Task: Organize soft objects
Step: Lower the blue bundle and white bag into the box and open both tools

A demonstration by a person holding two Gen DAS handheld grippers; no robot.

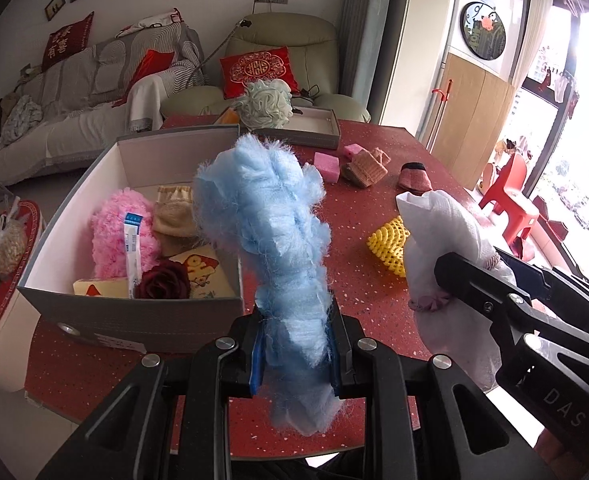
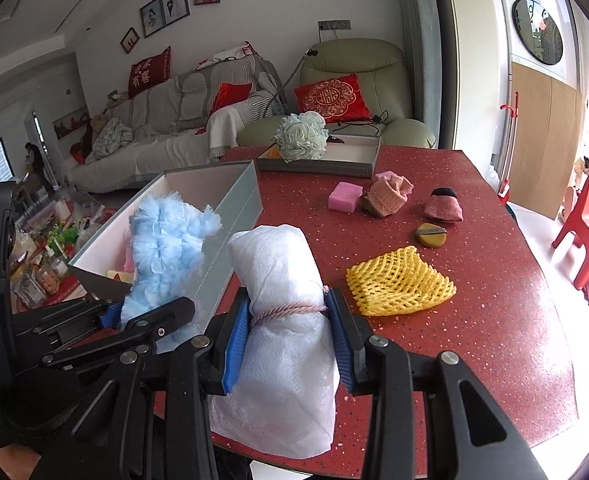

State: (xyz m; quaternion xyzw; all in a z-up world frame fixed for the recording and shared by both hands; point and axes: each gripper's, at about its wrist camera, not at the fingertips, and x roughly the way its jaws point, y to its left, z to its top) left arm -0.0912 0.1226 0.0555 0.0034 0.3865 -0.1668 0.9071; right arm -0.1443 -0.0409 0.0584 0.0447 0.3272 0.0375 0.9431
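Clamped in the left gripper (image 1: 294, 354), blue fluff (image 1: 270, 224) stands beside the box (image 1: 134, 320) at ten o'clock, while the right gripper (image 2: 288, 344) pinches a white bundle (image 2: 278, 280).

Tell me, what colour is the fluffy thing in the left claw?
Light blue fluffy thing; the left wrist view shows it best.

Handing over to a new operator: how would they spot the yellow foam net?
Start at the red table. Right of the grey box, in the open middle, lies the yellow net. It is the only yellow open-mesh piece; the nearby sponge is solid pink.
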